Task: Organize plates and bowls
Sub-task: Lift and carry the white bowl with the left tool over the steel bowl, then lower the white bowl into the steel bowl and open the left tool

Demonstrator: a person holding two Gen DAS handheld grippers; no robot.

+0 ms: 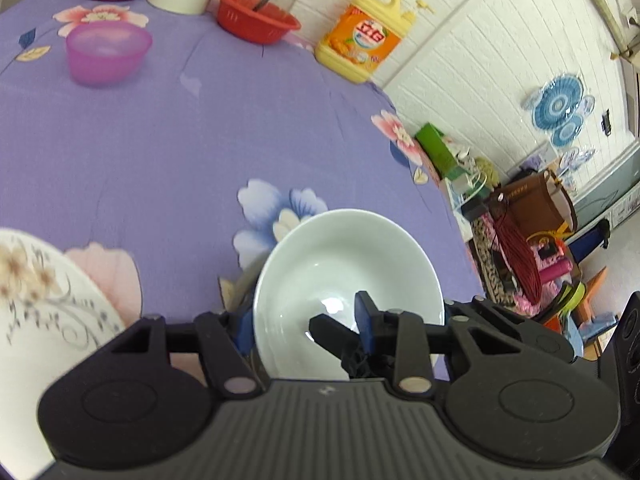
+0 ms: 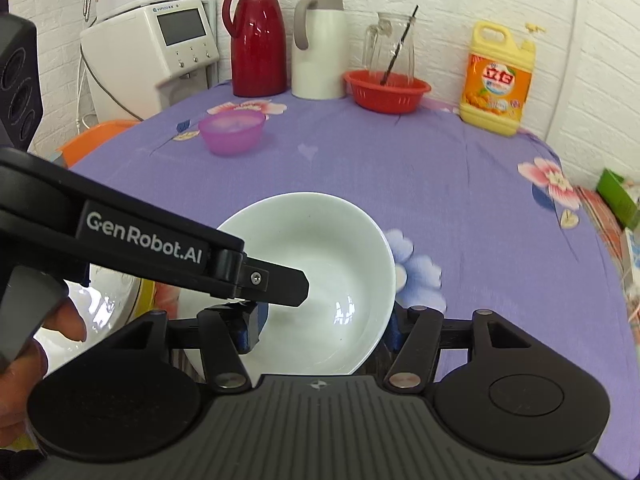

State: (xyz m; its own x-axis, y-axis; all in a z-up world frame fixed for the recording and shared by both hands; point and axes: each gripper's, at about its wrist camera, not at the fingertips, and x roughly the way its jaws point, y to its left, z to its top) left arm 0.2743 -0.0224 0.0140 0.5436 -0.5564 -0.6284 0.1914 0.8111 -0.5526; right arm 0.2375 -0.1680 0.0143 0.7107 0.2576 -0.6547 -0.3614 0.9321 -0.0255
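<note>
Between the left gripper's (image 1: 362, 334) fingers, in its own view, sits the rim of the white bowl (image 1: 344, 264): the jaws are pinched narrow on the near wall, one finger inside, one outside, and the bowl tilts up toward the camera above the purple cloth (image 1: 200, 140). Off to the left of the fingers a flowered plate (image 1: 36, 312) shows at the frame edge, blurred. Well ahead, a pink bowl (image 1: 106, 54) stands alone on the cloth, and beyond it a red basket (image 1: 256, 16) and a yellow bottle (image 1: 362, 34).

Over to the right view: the right gripper (image 2: 324, 324) has its fingers spread wide, one on each side of the bowl's near rim; whether its pads touch I cannot tell. The left gripper reaches in from the left, a person's hand (image 2: 44, 332) behind it. The plate glints just left of the fingers.

My read: one bowl is in hand, not yet placed. The pink bowl ahead looks untouched, so most of the sorting remains.
</note>
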